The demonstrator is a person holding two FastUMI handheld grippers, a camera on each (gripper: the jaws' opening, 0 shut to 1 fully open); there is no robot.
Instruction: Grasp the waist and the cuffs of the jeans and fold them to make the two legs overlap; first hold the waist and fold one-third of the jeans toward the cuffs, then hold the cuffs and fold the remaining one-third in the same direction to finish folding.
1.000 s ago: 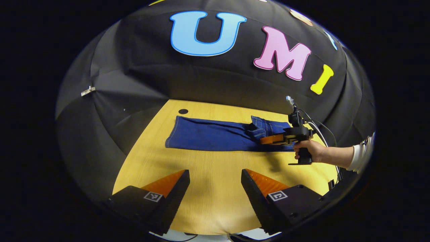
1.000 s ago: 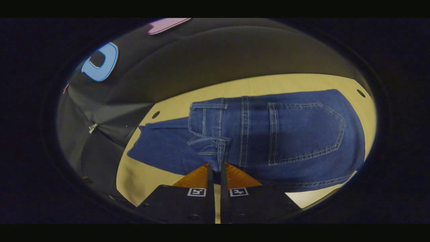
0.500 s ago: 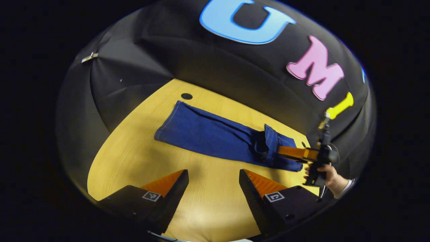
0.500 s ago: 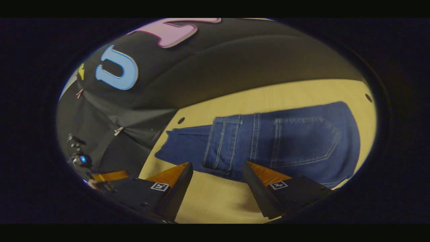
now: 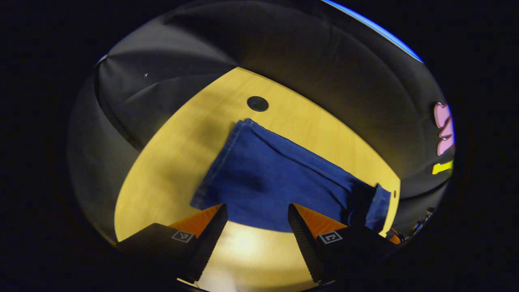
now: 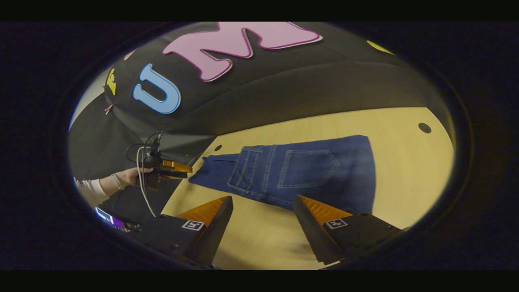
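Observation:
Dark blue jeans [image 5: 275, 178] lie on the yellow table [image 5: 170, 162] with the legs overlapped. The waist third is folded over the legs, back pocket [image 6: 308, 168] facing up. The cuffs [image 5: 219, 162] point toward the left end. My left gripper [image 5: 255, 211] is open, its fingertips just short of the near edge of the legs by the cuffs. From the right gripper view, the left gripper [image 6: 187, 170] hovers beside the cuffs [image 6: 206, 170], held by a hand [image 6: 129, 176]. My right gripper [image 6: 263, 200] is open, a little back from the folded waist, holding nothing.
A round dark hole [image 5: 258, 104] sits in the table beyond the cuffs, and another hole [image 6: 424, 127] lies past the folded end. Black cloth walls close in behind the table. Cables [image 6: 142, 178] hang from the left gripper.
My right gripper has let go of the waist, opened and drawn back, leaving the fold lying flat. My left gripper has moved in close to the cuff end.

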